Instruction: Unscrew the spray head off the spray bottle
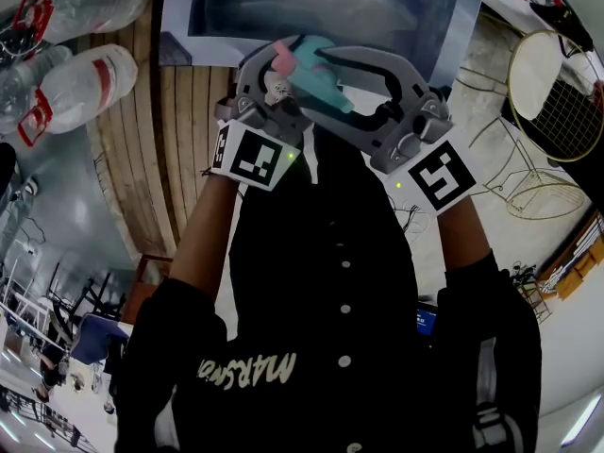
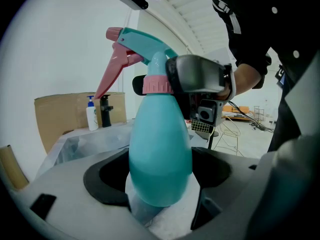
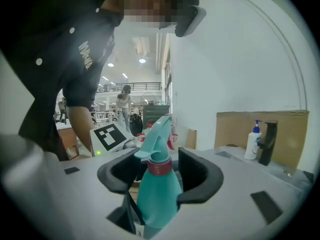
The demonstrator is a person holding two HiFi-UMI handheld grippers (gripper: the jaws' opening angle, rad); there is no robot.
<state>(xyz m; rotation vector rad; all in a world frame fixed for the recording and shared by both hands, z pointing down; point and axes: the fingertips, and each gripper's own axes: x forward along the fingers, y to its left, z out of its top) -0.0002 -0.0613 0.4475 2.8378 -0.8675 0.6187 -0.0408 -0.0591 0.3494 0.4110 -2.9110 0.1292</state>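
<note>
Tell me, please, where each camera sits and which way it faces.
Head view: head-mounted, steeply down at left gripper, right gripper, spray bottle; forearms show.
Left gripper view: on that gripper, along its jaws at the bottle's body; a hand shows.
Right gripper view: likewise, at the spray head; shirt shows.
Both gripper views share the cardboard box.

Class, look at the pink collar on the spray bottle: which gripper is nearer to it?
Right. The right gripper has its jaws around the neck at the pink collar; the left gripper clamps the spray bottle lower down its body.
</note>
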